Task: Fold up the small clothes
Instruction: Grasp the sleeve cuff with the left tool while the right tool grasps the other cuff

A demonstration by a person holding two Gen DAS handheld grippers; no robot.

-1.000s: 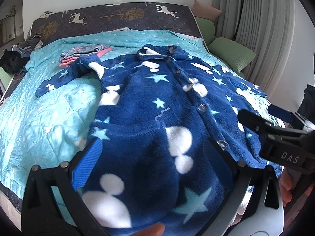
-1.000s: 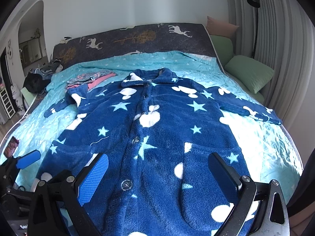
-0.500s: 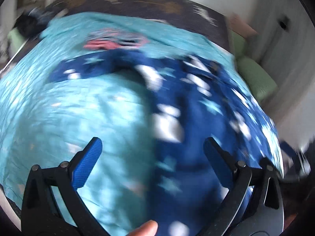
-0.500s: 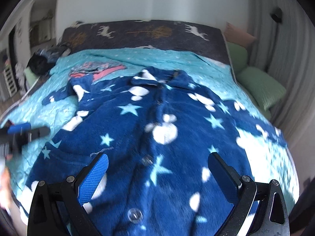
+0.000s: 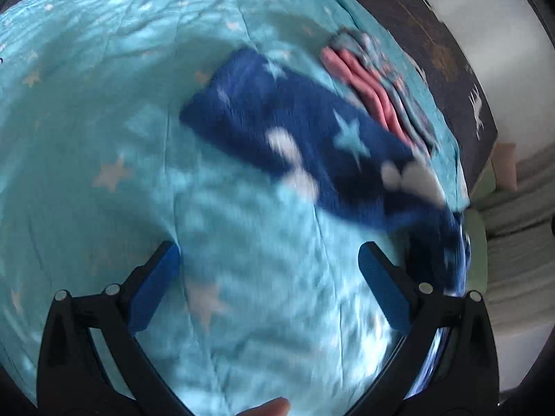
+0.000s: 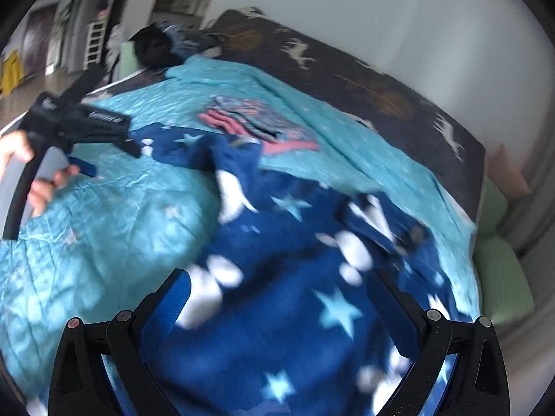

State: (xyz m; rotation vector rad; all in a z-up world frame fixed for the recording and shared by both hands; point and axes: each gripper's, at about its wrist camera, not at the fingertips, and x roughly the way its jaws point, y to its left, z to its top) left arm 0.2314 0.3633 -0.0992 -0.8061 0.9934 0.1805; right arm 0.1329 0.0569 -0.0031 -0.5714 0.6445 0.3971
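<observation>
left tool (image 5: pixel 267 260) swung over robe sleeve (image 5: pixel 295 138), right tool (image 6: pixel 277 291) turned left

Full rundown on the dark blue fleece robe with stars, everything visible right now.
The dark blue fleece robe looks plush, printed with pale blue stars and white blobs. It lies spread flat, front up, on the turquoise star-print quilt. One sleeve stretches out sideways, its cuff end free; its upper edge meets the folded pink and patterned clothes. The collar area is blurred. Both grippers, left and right, are open above it, not gripping it.
</observation>
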